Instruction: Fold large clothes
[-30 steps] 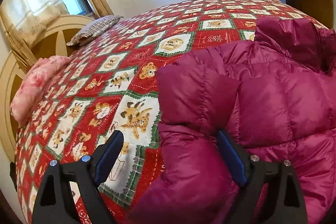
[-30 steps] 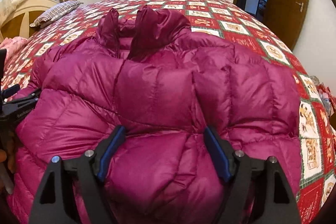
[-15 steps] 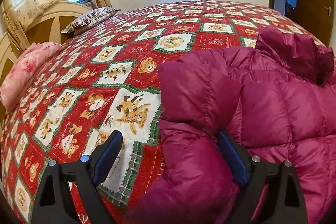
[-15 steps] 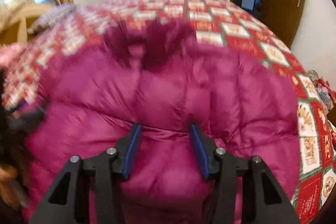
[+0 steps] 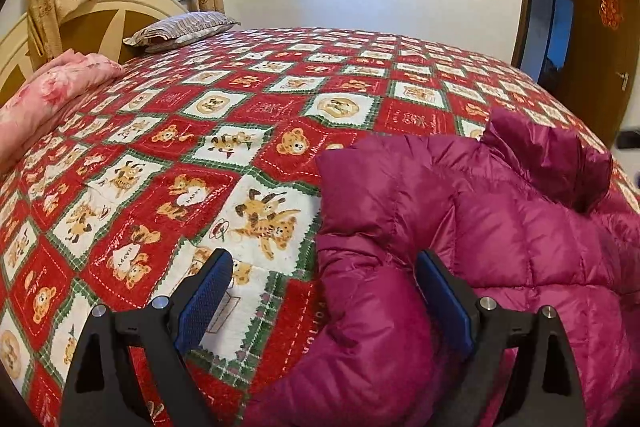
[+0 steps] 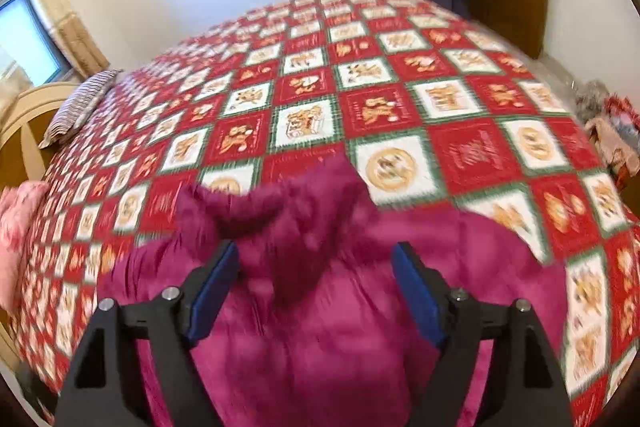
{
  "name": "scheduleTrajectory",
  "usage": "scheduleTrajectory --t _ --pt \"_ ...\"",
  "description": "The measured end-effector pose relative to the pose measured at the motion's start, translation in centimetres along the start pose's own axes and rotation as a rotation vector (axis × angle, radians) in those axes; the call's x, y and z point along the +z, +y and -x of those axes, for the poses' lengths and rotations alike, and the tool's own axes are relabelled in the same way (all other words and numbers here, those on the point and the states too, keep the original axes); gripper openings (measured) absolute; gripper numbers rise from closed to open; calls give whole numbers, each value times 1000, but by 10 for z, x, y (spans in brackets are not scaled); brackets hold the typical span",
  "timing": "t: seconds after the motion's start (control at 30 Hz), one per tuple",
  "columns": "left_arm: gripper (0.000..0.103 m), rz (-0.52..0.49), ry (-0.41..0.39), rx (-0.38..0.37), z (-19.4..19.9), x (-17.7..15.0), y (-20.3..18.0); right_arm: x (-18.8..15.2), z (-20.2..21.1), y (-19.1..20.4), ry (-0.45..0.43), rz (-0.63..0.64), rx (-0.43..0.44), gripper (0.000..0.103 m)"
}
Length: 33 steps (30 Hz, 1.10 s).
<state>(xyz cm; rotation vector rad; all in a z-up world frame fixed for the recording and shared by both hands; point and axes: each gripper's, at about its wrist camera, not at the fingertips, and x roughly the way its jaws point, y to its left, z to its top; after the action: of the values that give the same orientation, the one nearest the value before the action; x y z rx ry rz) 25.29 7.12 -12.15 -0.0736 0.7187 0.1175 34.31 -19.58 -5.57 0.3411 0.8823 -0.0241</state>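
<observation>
Each gripper was a black, matt frame of two angular arms with triangular cut-outs near the base. The left gripper [image 5: 322, 297] carried long blue pads [image 5: 204, 301] with a fine dotted grain on the inner faces of its fingers, and two round silver screw heads sat on top of each arm. The right gripper [image 6: 316, 291] looked the same build, blue pads [image 6: 416, 293] and silver screws alike, though blur there hid any surface grain. No markings showed.
</observation>
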Motion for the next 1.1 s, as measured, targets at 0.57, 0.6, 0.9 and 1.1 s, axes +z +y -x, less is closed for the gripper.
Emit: scheduleTrajectory --t 0.57,0.6,0.9,1.1 --pt "93 25 48 -21 -11 -1 6 -32 -20 -62 158 -51 -141 13" --pt "93 25 55 -25 -11 -1 6 -38 -23 -67 165 -72 -132 12" --pt "93 -31 -14 -72 23 21 0 -86 -16 -59 -134 64 -179 14" --pt "93 -109 -57 -267 44 91 -65 -85 -16 -63 -151 52 -162 15"
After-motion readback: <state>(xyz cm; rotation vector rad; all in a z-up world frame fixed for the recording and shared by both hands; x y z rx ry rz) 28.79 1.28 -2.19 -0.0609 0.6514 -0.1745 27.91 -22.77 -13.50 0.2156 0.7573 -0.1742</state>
